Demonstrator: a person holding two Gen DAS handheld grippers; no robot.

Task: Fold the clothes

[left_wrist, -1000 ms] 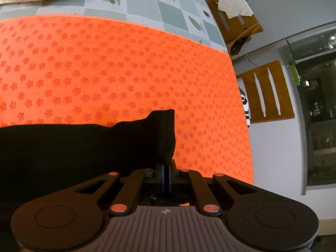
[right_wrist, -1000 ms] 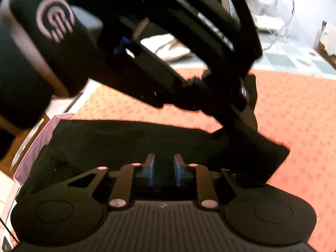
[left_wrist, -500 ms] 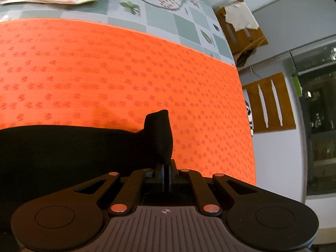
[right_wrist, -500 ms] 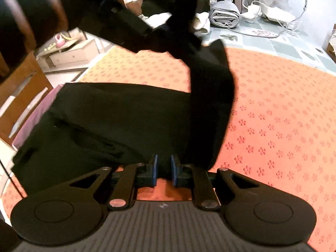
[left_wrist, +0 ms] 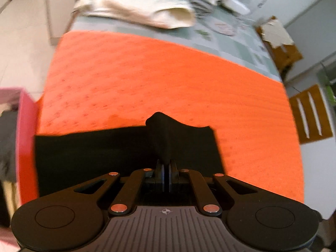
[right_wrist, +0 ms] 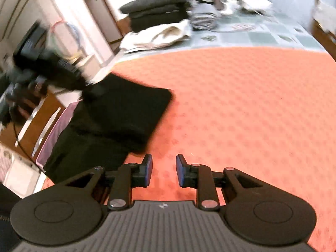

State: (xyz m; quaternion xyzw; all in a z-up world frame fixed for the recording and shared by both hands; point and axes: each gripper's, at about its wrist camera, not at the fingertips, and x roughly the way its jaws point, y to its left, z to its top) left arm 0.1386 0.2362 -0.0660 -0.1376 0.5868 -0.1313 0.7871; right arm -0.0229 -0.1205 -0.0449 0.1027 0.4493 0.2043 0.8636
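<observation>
On the orange mat (left_wrist: 168, 73), my left gripper (left_wrist: 167, 168) pinches the black garment (left_wrist: 94, 147) mid-fold; my right gripper (right_wrist: 163, 170) hangs apart, needing another edge.

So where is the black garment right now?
The black garment lies on the orange mat, at its near left edge in the left wrist view, a raised fold pinched in the left gripper; the open right gripper is off it.

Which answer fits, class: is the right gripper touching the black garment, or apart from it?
Apart. The right wrist view shows the right gripper open, with only orange mat between its fingers; the black garment lies off to their left.
</observation>
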